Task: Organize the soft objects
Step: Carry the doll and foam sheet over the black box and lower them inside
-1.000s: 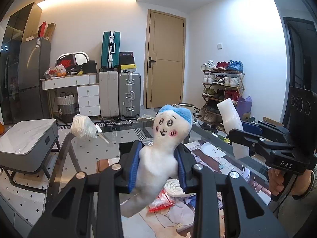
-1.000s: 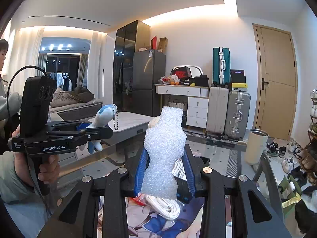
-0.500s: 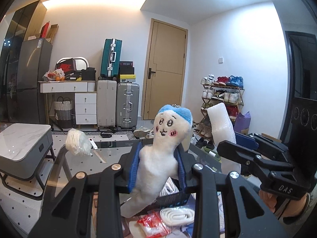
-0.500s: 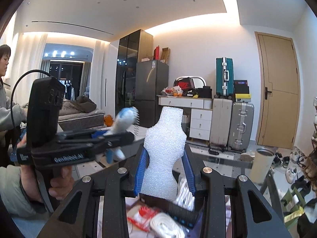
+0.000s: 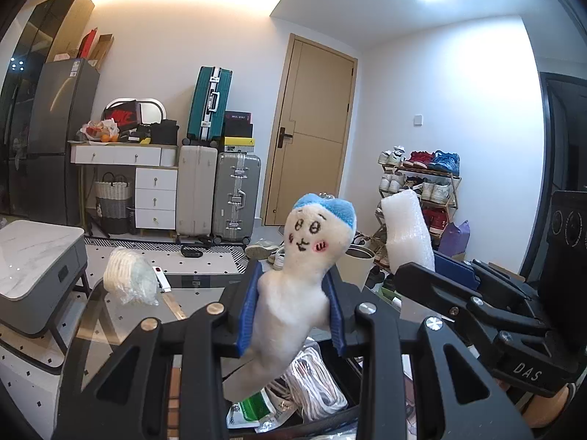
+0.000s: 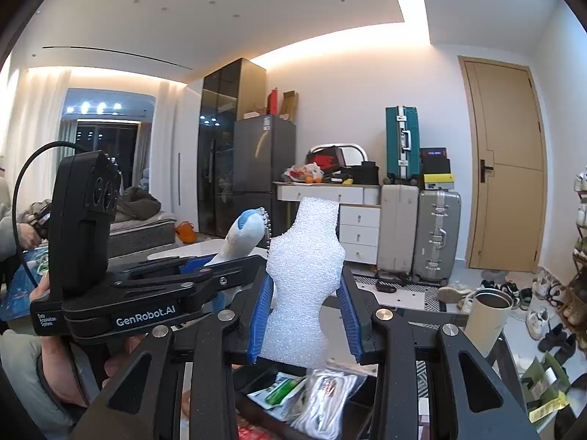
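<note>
My left gripper (image 5: 291,311) is shut on a white plush doll (image 5: 293,282) with a blue cap and a drawn face, held upright above a dark basket (image 5: 345,370). My right gripper (image 6: 304,311) is shut on a white foam piece (image 6: 304,275), squeezed at its waist, over the same basket (image 6: 256,377). In the left wrist view the right gripper (image 5: 433,278) stands close at the right with the foam piece (image 5: 407,231). In the right wrist view the left gripper (image 6: 234,267) crosses from the left, and the doll (image 6: 242,234) with its bead chain pokes out.
The basket holds coiled white cords (image 5: 312,381) and small packets (image 6: 282,392). A bag of white discs (image 5: 128,275) lies on the glass table (image 5: 121,315). A cream cup (image 6: 491,315) stands at the table's right. Suitcases (image 5: 216,194), a door and a shoe rack (image 5: 418,190) are behind.
Both grippers rose and moved forward together, each keeping its grip. The printed mat slid out of view below and the dark basket with cords came under the fingers.
</note>
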The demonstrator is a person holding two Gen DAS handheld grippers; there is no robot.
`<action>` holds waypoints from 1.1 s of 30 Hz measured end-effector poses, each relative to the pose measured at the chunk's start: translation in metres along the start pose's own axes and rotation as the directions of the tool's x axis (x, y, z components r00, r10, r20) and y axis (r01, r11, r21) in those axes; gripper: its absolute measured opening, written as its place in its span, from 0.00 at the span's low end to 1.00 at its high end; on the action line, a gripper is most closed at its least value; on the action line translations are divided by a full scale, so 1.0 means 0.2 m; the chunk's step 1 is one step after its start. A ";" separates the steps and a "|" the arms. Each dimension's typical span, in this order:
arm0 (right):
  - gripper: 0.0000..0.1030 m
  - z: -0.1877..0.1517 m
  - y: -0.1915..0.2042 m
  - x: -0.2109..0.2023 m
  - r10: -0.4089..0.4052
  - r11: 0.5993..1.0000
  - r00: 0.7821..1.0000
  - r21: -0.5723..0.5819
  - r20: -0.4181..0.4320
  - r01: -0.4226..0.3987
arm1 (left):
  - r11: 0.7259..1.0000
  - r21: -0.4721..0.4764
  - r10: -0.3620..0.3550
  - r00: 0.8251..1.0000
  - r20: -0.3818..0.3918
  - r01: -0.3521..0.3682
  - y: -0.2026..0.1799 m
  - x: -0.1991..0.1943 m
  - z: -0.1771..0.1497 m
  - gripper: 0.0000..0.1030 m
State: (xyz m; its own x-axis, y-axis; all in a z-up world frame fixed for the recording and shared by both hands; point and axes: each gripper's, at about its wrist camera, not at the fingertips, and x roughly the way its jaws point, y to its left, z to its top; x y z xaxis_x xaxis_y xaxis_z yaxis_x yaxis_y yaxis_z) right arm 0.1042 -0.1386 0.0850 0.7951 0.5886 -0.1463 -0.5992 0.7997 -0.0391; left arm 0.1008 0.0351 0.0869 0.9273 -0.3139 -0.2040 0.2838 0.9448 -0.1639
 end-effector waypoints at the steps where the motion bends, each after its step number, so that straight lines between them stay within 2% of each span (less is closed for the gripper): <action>1: 0.34 0.00 -0.01 0.01 -0.005 1.000 1.000 0.010 -0.003 0.005 | 1.000 -0.004 -0.001 1.000 -0.001 0.001 0.00 0.01 0.00 0.31; 8: 0.34 -0.01 -0.05 0.07 -0.012 0.999 0.998 0.037 -0.057 0.014 | 1.000 -0.030 0.009 0.999 -0.033 -0.010 0.05 0.09 -0.03 0.31; 13: 0.34 -0.06 -0.07 0.19 -0.010 0.999 0.989 0.042 -0.148 0.016 | 0.999 -0.035 0.014 0.998 -0.064 -0.016 0.06 0.12 -0.04 0.31; 15: 0.34 -0.08 -0.10 0.26 -0.009 0.998 0.982 0.055 -0.191 0.020 | 0.999 -0.041 0.017 0.995 -0.101 -0.022 0.07 0.16 -0.07 0.31; 19: 0.34 -0.16 -0.15 0.39 0.002 0.995 0.956 0.097 -0.294 0.027 | 0.997 -0.061 0.032 0.980 -0.196 -0.044 0.10 0.27 -0.13 0.31; 23: 0.34 -0.28 -0.17 0.51 0.022 0.992 0.913 0.121 -0.407 0.031 | 0.992 -0.088 0.056 0.955 -0.291 -0.085 0.16 0.37 -0.24 0.31; 27: 0.34 -0.38 -0.18 0.57 0.036 0.990 0.878 0.136 -0.478 0.033 | 0.988 -0.095 0.076 0.922 -0.381 -0.121 0.20 0.46 -0.35 0.31; 29: 0.34 -0.44 -0.18 0.59 0.046 0.990 0.855 0.141 -0.517 0.032 | 0.986 -0.119 0.061 0.910 -0.409 -0.120 0.21 0.48 -0.40 0.31; 31: 0.34 -0.49 -0.19 0.60 0.044 0.989 0.839 0.140 -0.542 0.039 | 0.986 -0.103 0.072 0.900 -0.429 -0.129 0.19 0.49 -0.43 0.31; 33: 0.34 -0.53 -0.20 0.59 0.043 0.989 0.833 0.139 -0.552 0.041 | 0.988 -0.081 0.084 0.893 -0.441 -0.133 0.17 0.48 -0.45 0.31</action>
State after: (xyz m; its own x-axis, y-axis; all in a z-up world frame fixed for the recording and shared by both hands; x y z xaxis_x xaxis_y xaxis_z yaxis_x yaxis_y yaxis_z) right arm 0.2124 -0.1129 -0.0350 0.5845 0.4589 -0.6692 -0.5473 0.8318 0.0924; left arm 0.1777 0.0276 -0.0248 0.7445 -0.2425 -0.6221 0.1371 0.9674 -0.2130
